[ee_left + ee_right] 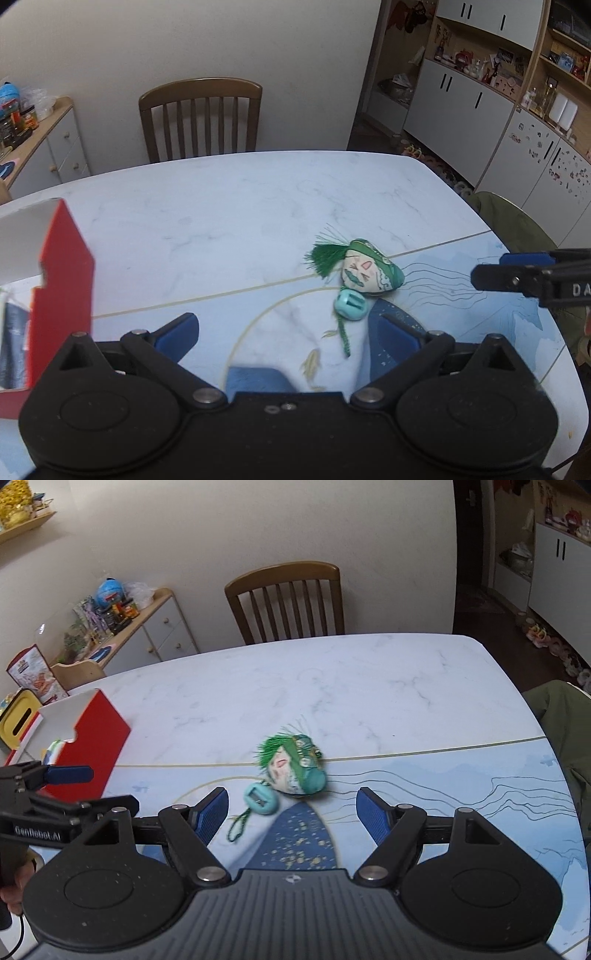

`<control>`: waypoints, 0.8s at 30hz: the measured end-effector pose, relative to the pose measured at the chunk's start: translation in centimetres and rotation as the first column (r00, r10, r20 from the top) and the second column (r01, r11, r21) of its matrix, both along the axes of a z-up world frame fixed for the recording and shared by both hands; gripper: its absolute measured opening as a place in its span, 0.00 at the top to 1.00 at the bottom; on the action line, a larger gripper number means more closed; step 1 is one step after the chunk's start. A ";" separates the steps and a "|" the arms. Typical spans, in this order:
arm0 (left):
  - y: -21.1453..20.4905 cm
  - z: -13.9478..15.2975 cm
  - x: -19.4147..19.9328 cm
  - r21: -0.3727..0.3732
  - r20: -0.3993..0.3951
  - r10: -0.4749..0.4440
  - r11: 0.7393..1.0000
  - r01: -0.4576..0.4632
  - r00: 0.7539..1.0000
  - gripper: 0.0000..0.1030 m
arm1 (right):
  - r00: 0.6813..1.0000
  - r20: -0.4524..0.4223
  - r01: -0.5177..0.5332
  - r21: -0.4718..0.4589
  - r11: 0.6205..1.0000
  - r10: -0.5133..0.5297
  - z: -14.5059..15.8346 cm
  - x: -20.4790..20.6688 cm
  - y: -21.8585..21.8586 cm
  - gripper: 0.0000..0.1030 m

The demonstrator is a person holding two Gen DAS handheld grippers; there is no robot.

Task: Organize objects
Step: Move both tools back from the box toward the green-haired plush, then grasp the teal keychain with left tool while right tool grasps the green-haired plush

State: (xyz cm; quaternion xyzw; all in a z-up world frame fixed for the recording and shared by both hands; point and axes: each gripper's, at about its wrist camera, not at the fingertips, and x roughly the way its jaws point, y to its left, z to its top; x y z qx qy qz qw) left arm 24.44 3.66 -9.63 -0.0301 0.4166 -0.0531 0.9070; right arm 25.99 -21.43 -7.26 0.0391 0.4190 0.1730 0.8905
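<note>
A small doll head (369,271) (295,771) with green tassel hair and a green cap lies on the marble table (221,206) (369,686). A round teal charm (350,304) (258,799) on a green cord lies touching it on the near side. An open red and white box (62,288) (92,746) stands at the left with items inside. My left gripper (288,332) (99,786) is open, just short of the charm, beside the box. My right gripper (291,816) (495,269) is open and empty, a little short of the doll head.
A wooden chair (201,114) (284,602) stands at the far side of the table. A seat draped in green cloth (517,229) (561,716) is at the right edge. A yellow box (18,720) sits beyond the red one. Cabinets line the walls.
</note>
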 end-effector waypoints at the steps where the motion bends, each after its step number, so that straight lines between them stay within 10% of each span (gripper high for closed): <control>1: -0.4 -0.3 0.3 0.004 0.001 -0.003 1.000 0.003 1.000 0.00 | 1.000 -0.007 0.000 -0.004 1.000 0.000 -0.3 0.5 -0.1 0.26; 24: -7.0 -6.5 4.6 0.068 -0.001 -0.095 0.993 0.094 0.996 0.01 | 0.986 -0.149 -0.080 -0.005 0.997 0.079 -6.2 9.3 0.7 0.26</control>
